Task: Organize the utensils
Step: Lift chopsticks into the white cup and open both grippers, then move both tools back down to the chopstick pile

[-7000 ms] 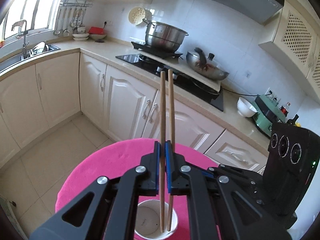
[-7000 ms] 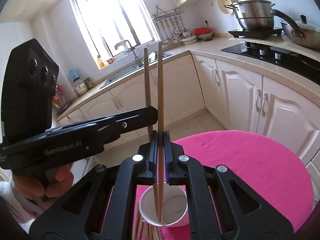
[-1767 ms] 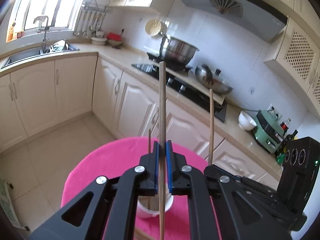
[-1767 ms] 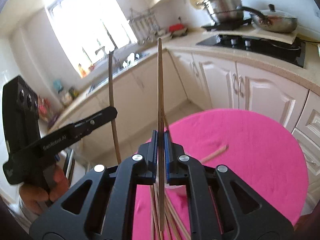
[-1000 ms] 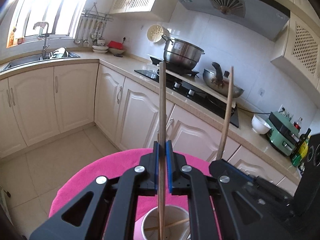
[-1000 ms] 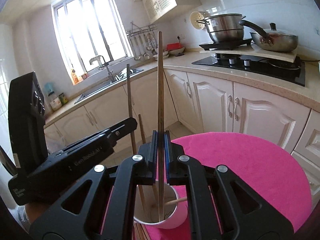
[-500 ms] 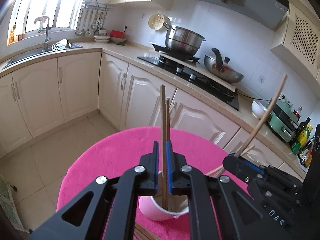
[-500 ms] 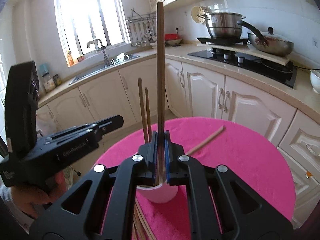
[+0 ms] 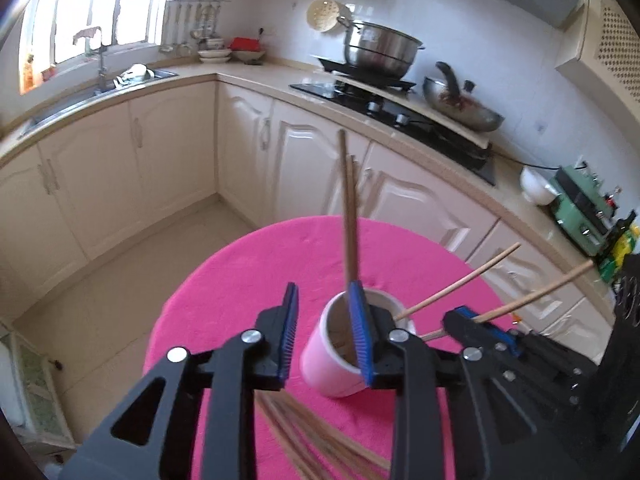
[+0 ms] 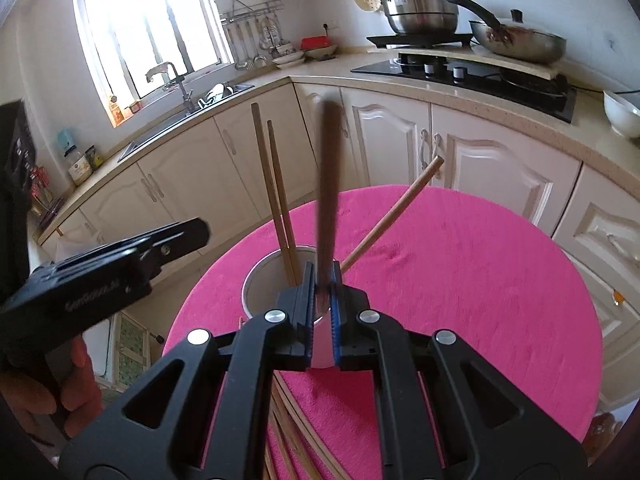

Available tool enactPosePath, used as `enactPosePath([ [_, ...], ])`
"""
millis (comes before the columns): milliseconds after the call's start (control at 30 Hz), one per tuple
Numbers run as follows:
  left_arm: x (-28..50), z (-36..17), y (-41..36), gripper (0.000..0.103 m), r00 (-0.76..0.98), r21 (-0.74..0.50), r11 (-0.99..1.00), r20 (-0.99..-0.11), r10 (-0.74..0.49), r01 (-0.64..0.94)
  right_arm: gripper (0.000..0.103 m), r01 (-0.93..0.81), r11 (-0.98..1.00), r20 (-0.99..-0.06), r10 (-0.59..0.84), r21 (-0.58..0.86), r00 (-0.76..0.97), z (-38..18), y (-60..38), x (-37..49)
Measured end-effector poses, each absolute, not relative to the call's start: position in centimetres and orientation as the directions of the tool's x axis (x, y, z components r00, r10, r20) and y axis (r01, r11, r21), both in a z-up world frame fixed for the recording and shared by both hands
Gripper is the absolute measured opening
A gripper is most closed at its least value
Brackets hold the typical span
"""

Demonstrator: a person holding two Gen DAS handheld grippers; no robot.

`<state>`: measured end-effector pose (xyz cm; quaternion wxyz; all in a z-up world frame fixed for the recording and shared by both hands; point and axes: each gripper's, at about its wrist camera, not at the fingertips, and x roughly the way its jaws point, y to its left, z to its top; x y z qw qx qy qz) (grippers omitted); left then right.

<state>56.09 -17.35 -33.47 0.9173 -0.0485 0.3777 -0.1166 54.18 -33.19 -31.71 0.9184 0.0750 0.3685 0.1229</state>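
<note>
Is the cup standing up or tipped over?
Standing up. The cup sits on its base on the pink table, mouth upward, with chopsticks sticking out.

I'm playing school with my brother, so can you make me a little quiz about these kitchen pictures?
1. True or false: the cup lies on its side.
2. What does the right gripper hold? A spoon, B chopstick, C fork.
3. Fill in: the cloth under the cup is ____.

Key: 1 false, it stands upright. 2 B. 3 pink.
</note>
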Motion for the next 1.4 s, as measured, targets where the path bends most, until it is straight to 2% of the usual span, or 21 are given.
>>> enactPosePath([
  [67, 55.8, -33.3, -16.9, 0.031, 0.692, -0.154, 0.976, -0.688, -0.218, 0.154, 0.01, -0.163, 0.96, -0.664, 0.274, 0.226, 0.696, -31.6, -33.0, 54.1],
  [167, 55.1, -33.0, -16.1, 0.035, 0.706, -0.115, 0.988, -0.691, -0.156, 0.105, 0.034, -0.162, 0.963, -0.656, 0.265, 0.214, 0.706, -31.1, -32.6, 53.7],
  [200, 54.8, -32.9, -15.8, 0.036, 0.711, -0.094, 0.992, -0.693, -0.123, 0.08, 0.049, -0.163, 0.965, -0.65, 0.26, 0.207, 0.714, -30.8, -32.5, 53.5],
  [233, 54.5, -32.8, -15.5, 0.036, 0.714, -0.08, 0.995, -0.693, -0.101, 0.063, 0.05, -0.164, 0.965, -0.643, 0.257, 0.202, 0.721, -30.6, -32.4, 53.3],
  [500, 52.1, -32.5, -13.5, 0.041, 0.731, 0.014, 0.998, -0.68, 0.052, -0.058, 0.054, -0.171, 0.97, -0.637, 0.242, 0.173, 0.732, -29.5, -32.0, 51.9],
  [800, 49.7, -34.2, -12.6, 0.042, 0.682, 0.043, 0.996, -0.726, 0.088, -0.082, 0.058, -0.163, 0.978, -0.635, 0.209, 0.13, 0.743, -28.1, -32.8, 49.1],
  [1100, 48.8, -36.9, -13.3, 0.042, 0.618, 0.085, 0.991, -0.775, 0.13, -0.103, 0.058, -0.142, 0.983, -0.713, 0.181, 0.115, 0.677, -31.1, -34.2, 47.9],
  [1400, 49.7, -41.9, -13.6, 0.042, 0.445, -0.037, 0.992, -0.895, 0.022, -0.123, 0.058, -0.184, 0.978, -0.798, 0.19, 0.1, 0.572, -36.0, -33.9, 48.1],
])
